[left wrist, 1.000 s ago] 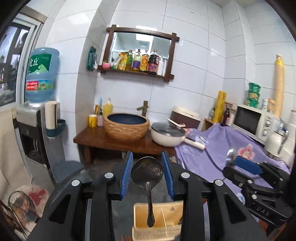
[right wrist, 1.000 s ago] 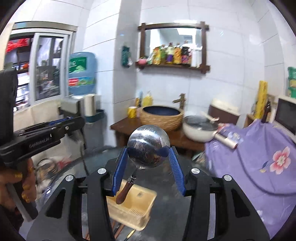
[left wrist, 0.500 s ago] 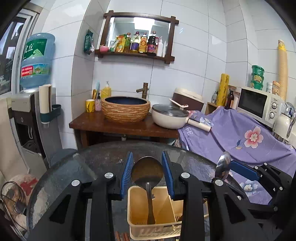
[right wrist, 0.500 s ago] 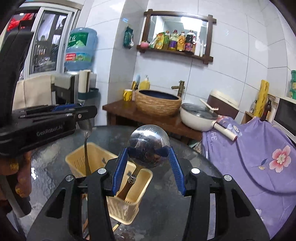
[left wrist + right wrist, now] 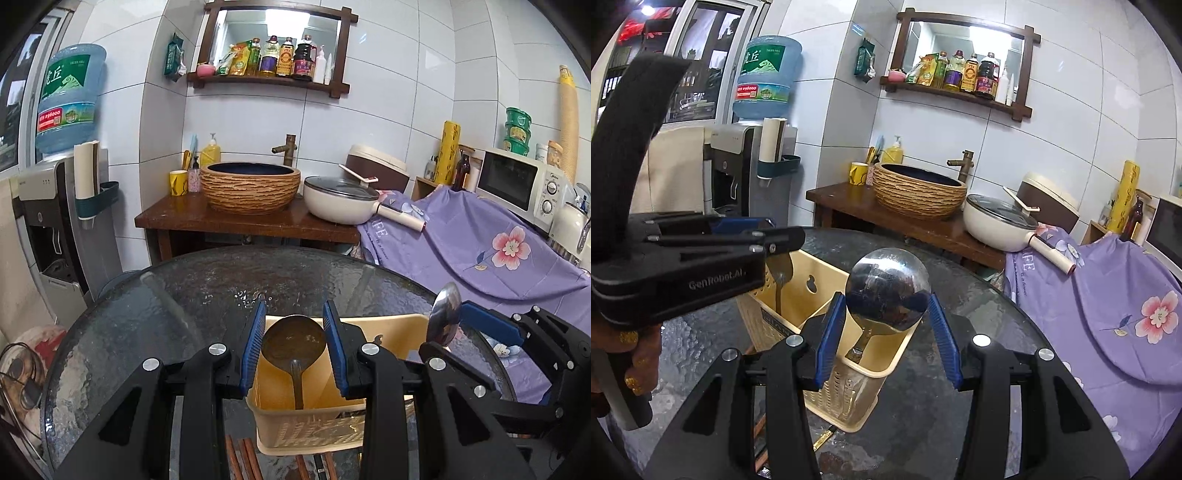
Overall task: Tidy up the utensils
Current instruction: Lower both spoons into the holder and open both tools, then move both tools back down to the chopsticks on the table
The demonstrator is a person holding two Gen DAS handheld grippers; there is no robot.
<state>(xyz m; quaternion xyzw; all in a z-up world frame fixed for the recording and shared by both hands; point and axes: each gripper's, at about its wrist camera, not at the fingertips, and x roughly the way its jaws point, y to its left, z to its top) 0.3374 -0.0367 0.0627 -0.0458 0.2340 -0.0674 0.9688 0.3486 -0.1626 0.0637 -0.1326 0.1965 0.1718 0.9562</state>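
A beige plastic utensil basket [image 5: 306, 432] with several compartments stands on the round dark glass table [image 5: 166, 314]. My left gripper [image 5: 293, 325] is shut on the bowl of a dull metal spoon [image 5: 293, 343]. The spoon's handle hangs down inside a basket compartment. My right gripper [image 5: 886, 299] is shut on the bowl of a shiny steel ladle [image 5: 888, 291]. The ladle's wood-ended handle slants down into another compartment of the basket [image 5: 812, 280]. The two grippers hang side by side over the basket, left gripper [image 5: 701, 254] on the left.
Reddish-brown chopsticks [image 5: 240, 461] lie on the glass just in front of the basket. Beyond the table are a wooden stand with a woven basin [image 5: 251, 188] and a lidded white pan [image 5: 340, 199]. A purple flowered cloth [image 5: 480, 251] covers the counter at right. A person's hand [image 5: 631, 354] holds the left gripper.
Both grippers have come down together with their utensils. The basket has come up close under them, and both handles now hang inside it.
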